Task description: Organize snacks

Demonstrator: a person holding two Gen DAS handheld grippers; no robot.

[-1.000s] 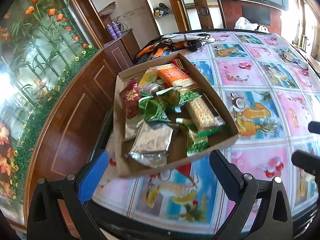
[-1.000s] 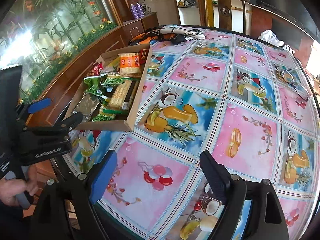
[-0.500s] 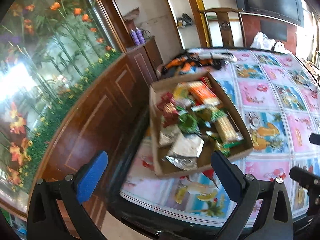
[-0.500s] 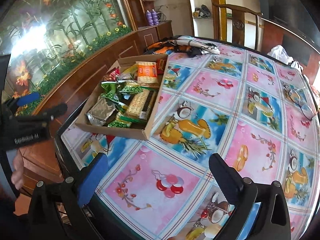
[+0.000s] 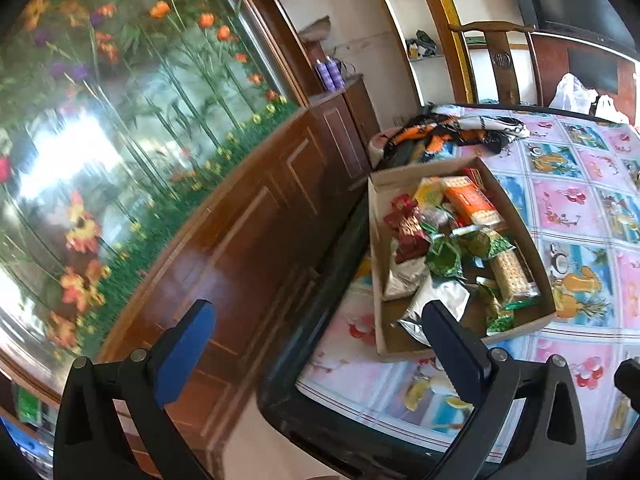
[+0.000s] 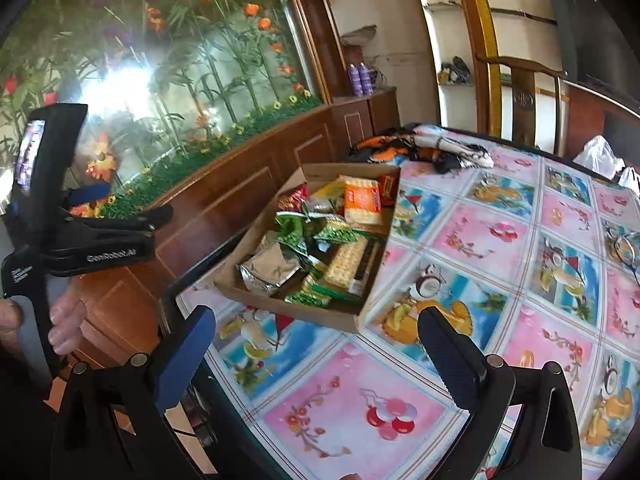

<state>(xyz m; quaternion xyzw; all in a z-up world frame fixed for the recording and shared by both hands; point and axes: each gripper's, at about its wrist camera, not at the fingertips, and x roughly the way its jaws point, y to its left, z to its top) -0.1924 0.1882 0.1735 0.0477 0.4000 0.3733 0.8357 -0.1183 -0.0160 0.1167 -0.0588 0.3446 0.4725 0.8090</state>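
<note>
A shallow cardboard box [image 5: 378, 264] [image 6: 362, 314] sits at the table's near left corner, filled with several snack packets: silver foil bags [image 6: 270, 270], green packets [image 5: 444, 256], cracker packs [image 6: 348, 258] and an orange pack [image 5: 468, 200]. My left gripper [image 5: 320, 344] is open and empty, held off the table's left edge, near the box; it also shows in the right wrist view [image 6: 116, 208]. My right gripper [image 6: 316, 354] is open and empty, above the table's front edge, short of the box.
The table [image 6: 520, 320] has a glossy fruit-print cover. A crumpled cloth [image 6: 440, 148] lies beyond the box. A wooden cabinet [image 5: 240, 232] with a flowered glass panel stands left. A chair [image 6: 524, 100] and white bags [image 5: 576, 92] are at the far side. Glasses [image 6: 626, 246] lie at right.
Both grippers have pulled back and away from the box, which now looks smaller and farther. The left gripper has swung left, off the table edge. Both stay open.
</note>
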